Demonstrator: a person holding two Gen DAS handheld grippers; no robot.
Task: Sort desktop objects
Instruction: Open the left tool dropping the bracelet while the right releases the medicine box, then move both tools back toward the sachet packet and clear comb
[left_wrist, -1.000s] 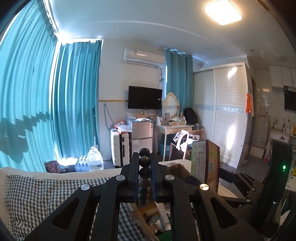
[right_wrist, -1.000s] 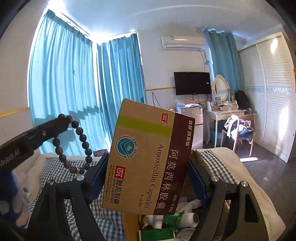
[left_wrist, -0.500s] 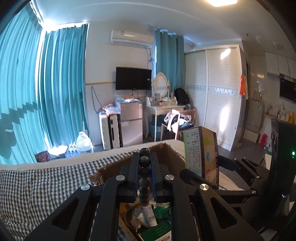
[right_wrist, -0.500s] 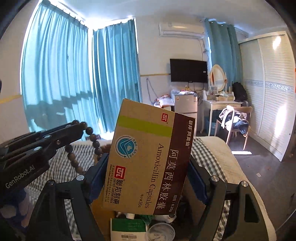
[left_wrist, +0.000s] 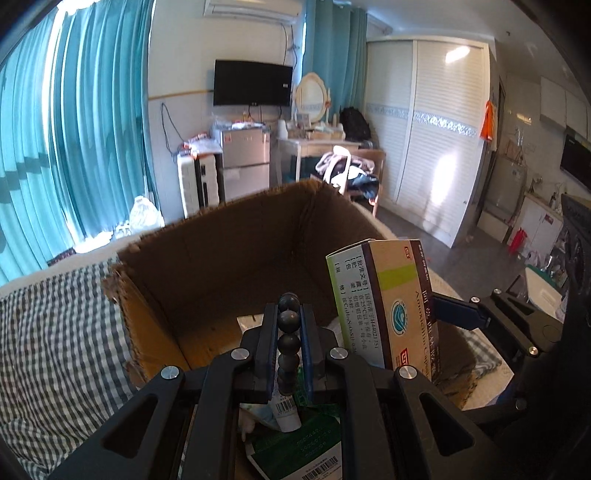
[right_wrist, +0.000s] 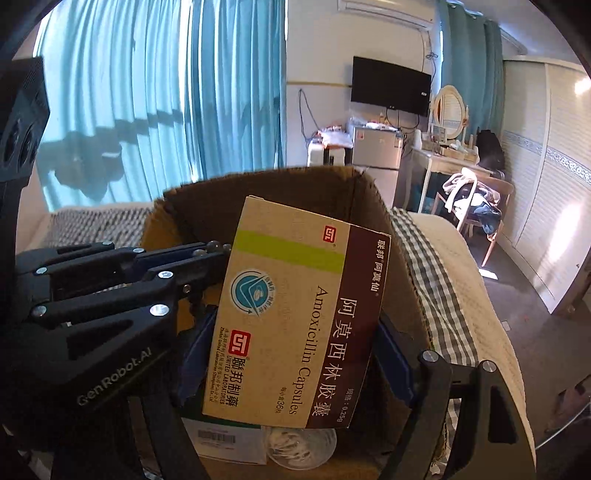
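Note:
A string of dark beads (left_wrist: 288, 341) is pinched between the fingers of my left gripper (left_wrist: 288, 334), which is shut on it over the open cardboard box (left_wrist: 229, 243). My right gripper (right_wrist: 295, 354) is shut on a tan and maroon Amoxicillin medicine box (right_wrist: 295, 314), held upright over the same cardboard box (right_wrist: 369, 192). In the left wrist view the medicine box (left_wrist: 388, 302) stands to the right of the beads. The left gripper (right_wrist: 207, 254) reaches in from the left in the right wrist view, its tip beside the medicine box.
Inside the cardboard box lie a white tube (left_wrist: 284, 413), a green packet (left_wrist: 295, 443), a white carton (right_wrist: 225, 439) and a clear lidded cup (right_wrist: 303, 443). The box sits on a checked blanket (left_wrist: 55, 350) on a bed. Curtains, a TV and wardrobe stand behind.
Both grippers have sunk and tipped downward toward the cardboard box, which now fills the middle of both views. The beads and the medicine box stay gripped.

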